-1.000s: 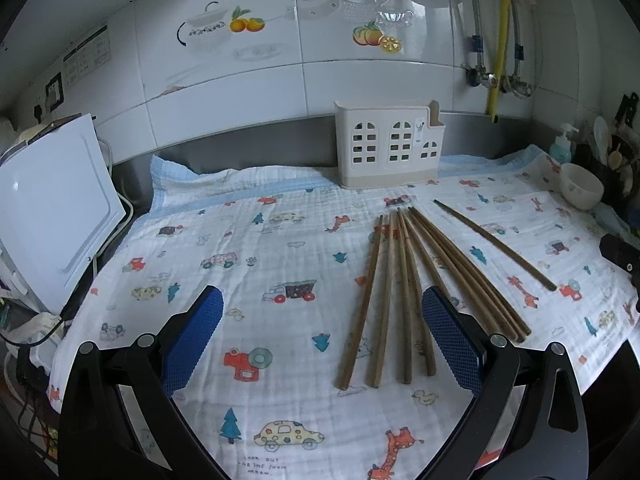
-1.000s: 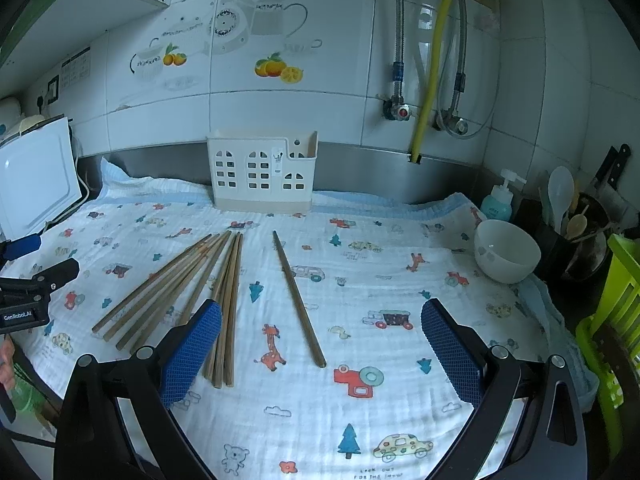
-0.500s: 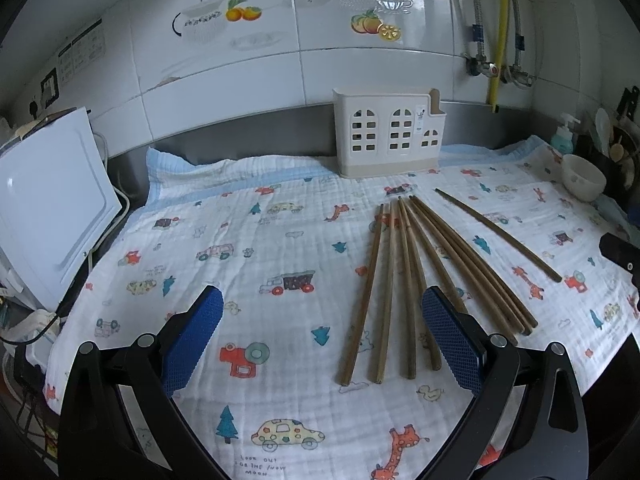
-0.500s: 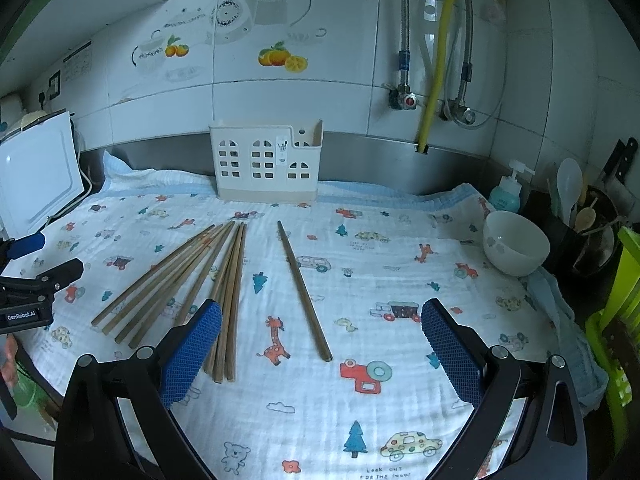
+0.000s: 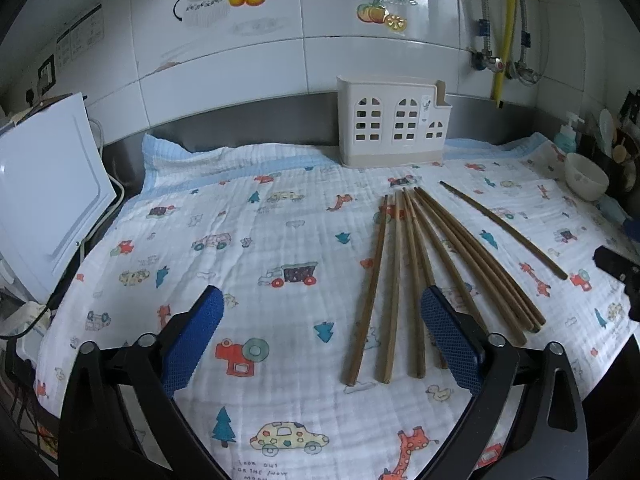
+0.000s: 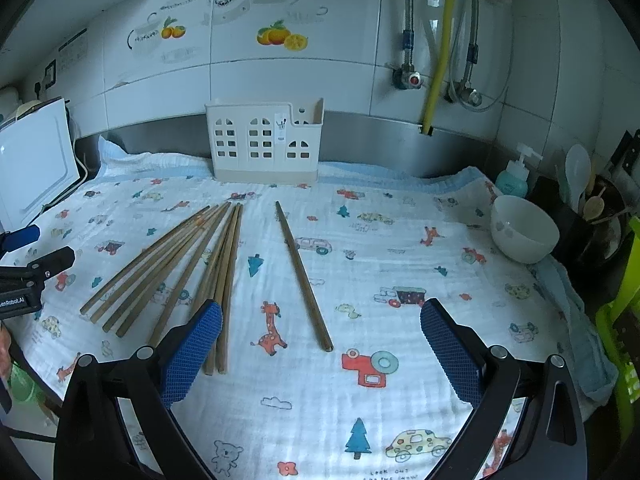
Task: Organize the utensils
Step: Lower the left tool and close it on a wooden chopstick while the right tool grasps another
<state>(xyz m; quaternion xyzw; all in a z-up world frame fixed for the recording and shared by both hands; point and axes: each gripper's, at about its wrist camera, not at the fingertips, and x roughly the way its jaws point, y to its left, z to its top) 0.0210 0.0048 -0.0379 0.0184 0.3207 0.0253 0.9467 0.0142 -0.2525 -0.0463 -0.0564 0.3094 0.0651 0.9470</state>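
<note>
- The surface is covered by a printed cloth, presumably spread so the utensils lie on something clean and do not roll.
- A white holder with window cut-outs is stood upright against the back wall, apparently empty; it is judged to be where the utensils belong.
- A fan of chopsticks is laid flat in front of the holder, tips converging towards it; a single chopstick is set apart to their right.
- The left gripper is held released and empty, low over the near ends of the fan.
- The right gripper is likewise spread wide, holding nothing, framing the single chopstick's near end.
</note>
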